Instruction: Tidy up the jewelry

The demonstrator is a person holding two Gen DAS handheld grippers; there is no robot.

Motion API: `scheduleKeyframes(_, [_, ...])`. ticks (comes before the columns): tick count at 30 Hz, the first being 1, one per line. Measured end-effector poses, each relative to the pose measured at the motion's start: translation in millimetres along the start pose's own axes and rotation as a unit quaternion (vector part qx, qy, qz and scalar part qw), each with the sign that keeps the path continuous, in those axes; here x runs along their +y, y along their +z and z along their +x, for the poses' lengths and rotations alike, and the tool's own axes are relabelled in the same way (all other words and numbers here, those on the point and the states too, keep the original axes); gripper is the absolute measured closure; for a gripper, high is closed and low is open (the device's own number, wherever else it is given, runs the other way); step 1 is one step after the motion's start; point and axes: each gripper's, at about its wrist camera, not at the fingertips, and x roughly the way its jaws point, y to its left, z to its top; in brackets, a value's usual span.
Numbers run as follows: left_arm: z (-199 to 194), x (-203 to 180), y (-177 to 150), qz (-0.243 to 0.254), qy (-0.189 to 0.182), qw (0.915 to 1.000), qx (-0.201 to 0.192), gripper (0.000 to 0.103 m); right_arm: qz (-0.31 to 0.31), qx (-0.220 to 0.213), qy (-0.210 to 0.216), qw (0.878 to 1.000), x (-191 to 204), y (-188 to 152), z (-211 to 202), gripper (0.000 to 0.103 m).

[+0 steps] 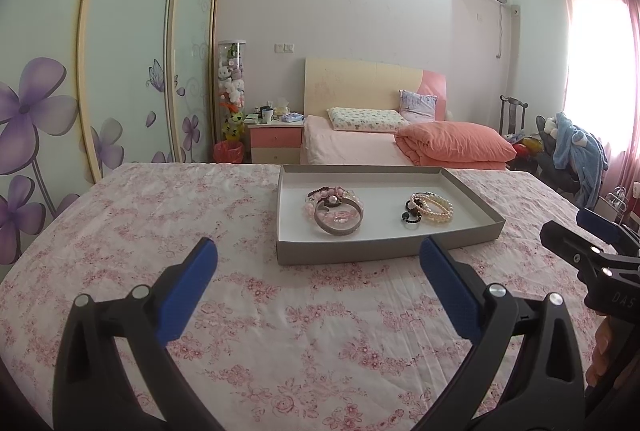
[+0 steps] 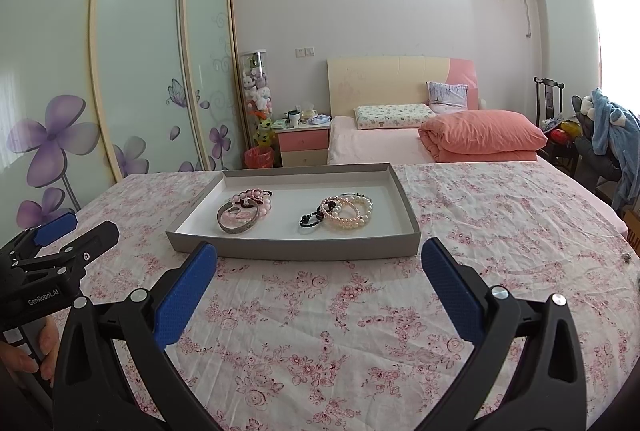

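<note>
A shallow grey box (image 1: 384,251) (image 2: 296,249) lies on the floral cloth. Inside on the left are a silver bangle (image 1: 338,219) (image 2: 237,221) and pink bead bracelets (image 1: 332,195) (image 2: 254,199). On the right lie pearl bracelets (image 1: 436,209) (image 2: 352,213) and a dark bead bracelet (image 1: 412,217) (image 2: 312,221). My left gripper (image 1: 318,255) is open and empty, short of the box's near wall. My right gripper (image 2: 318,257) is open and empty, also short of the box. Each gripper shows at the edge of the other's view, the right one (image 1: 588,251) and the left one (image 2: 60,243).
The floral cloth (image 1: 280,331) (image 2: 480,231) covers a wide flat surface. Beyond it stand a bed with an orange quilt (image 1: 456,145), a pink nightstand (image 1: 276,141), a red bin (image 1: 228,153), sliding wardrobe doors (image 1: 120,71) and a chair with clothes (image 1: 572,147).
</note>
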Motion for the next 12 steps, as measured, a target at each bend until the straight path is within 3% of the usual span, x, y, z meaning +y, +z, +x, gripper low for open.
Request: scheduleKeyframes(12, [0.9,0.0,1.8,-0.004,0.001,1.0000,0.004,0.004,0.001,0.000,0.000,1.000,3.1,-5.2,0.6,0.002])
